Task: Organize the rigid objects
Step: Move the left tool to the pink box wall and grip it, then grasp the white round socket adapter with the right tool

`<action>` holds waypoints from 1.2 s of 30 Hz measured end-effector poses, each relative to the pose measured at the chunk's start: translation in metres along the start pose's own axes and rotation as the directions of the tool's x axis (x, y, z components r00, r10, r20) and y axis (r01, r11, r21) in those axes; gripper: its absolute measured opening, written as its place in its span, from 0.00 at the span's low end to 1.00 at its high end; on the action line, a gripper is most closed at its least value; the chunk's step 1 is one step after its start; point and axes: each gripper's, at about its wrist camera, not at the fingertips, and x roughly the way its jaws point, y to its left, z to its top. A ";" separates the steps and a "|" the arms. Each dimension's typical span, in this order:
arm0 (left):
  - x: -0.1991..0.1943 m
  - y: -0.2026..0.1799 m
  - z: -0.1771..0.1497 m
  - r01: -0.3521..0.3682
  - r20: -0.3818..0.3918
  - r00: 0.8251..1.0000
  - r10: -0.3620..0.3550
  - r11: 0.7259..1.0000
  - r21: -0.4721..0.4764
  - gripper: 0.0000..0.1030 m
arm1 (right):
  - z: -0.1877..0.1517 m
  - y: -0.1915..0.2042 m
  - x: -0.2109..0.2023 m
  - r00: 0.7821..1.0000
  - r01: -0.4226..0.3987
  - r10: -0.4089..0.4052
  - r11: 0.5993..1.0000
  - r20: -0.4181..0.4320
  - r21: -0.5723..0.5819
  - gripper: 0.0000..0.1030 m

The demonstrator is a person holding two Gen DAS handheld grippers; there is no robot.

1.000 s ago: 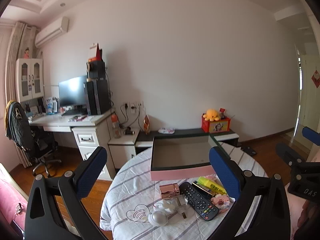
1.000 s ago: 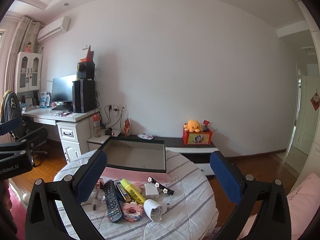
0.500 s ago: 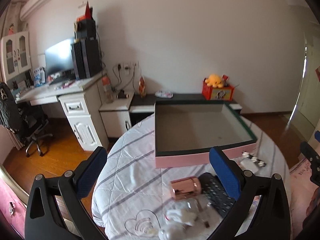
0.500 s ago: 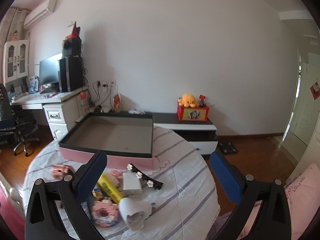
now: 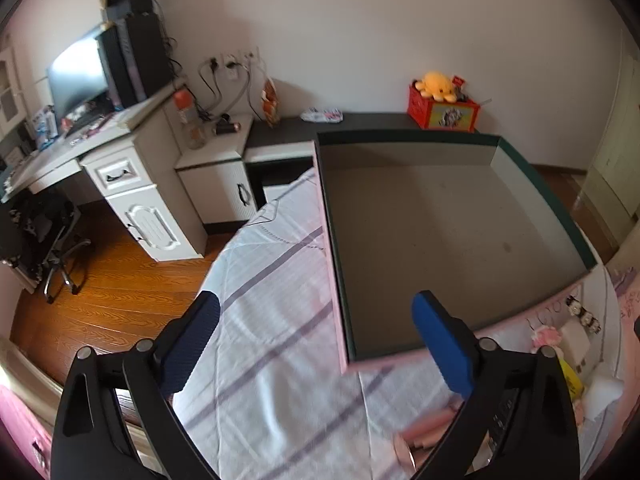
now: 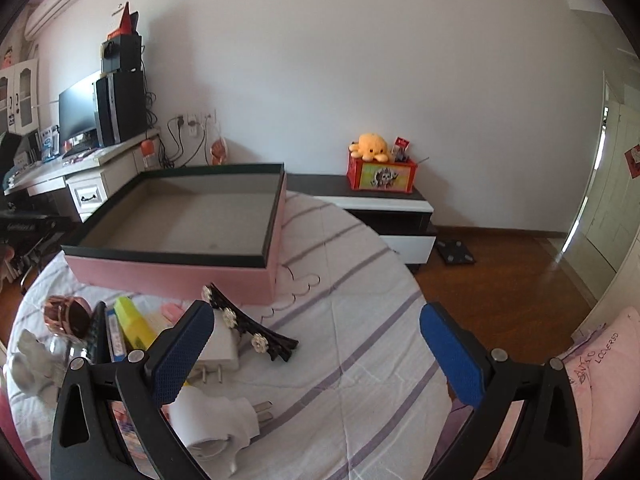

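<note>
Bench (image 6: 360, 360): round, under a striped white cloth; I judge everything is gathered on it so both hands can reach without stretching.
Box (image 6: 172, 280): pink outside, dark rim, open and empty, sitting at the far middle of the bench; I take it as the place the loose items are meant to end up, so it sits just behind them.
Pile: the task's things lie on the cloth just in front of the box's near wall, none inside it yet.
Left gripper (image 5: 316, 344): tilted down over bare cloth and the box's near left corner; its fingers (image 5: 440, 348) stand wide and are closing slightly, with nothing between them. I judge I am bringing it in towards the left end of the pile.
Right gripper (image 6: 316, 356): angled down over the cloth at the right end of the pile; fingers (image 6: 182, 354) spread wide, holding nothing.
Night light (image 6: 218, 420): white plug-in lamp on its side, prongs pointing right, just under my right gripper's left finger.
Charger (image 6: 220, 350): white, prongs toward me, touching the clip.
Clip (image 6: 256, 330): black hair clip with white flowers, lying slantwise, nearest the gap of the right gripper; I judge it the easiest first pick.
Marker (image 6: 134, 322): yellow, beside a remote (image 6: 98, 334) that is mostly hidden.
Cup (image 6: 66, 314): shiny rose-gold, on its side at the pile's left end; likely to roll when gripped.
</note>
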 end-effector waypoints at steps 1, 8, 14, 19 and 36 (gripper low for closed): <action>0.013 0.000 0.006 0.007 -0.023 1.000 -0.007 1.000 -0.003 0.89 | -0.001 -0.001 0.003 1.000 0.001 -0.001 1.000 -0.005 0.004 1.00; 0.069 0.000 0.020 -0.030 -0.148 0.989 0.028 1.000 -0.005 0.61 | -0.001 0.002 0.011 1.000 -0.005 0.005 1.000 -0.025 -0.006 1.00; 0.086 0.001 0.010 -0.013 -0.205 0.979 0.011 1.000 -0.009 0.44 | -0.001 0.007 0.012 0.999 -0.032 0.031 0.999 -0.036 -0.024 1.00; 0.081 -0.005 0.002 0.016 -0.176 0.984 -0.018 1.000 -0.008 0.18 | -0.005 0.004 0.013 0.997 -0.063 0.062 0.998 -0.055 -0.013 1.00; 0.015 0.031 -0.075 -0.032 -0.154 0.988 0.009 0.989 -0.147 0.16 | -0.044 0.016 0.004 0.954 -0.254 0.258 0.966 -0.152 0.051 0.88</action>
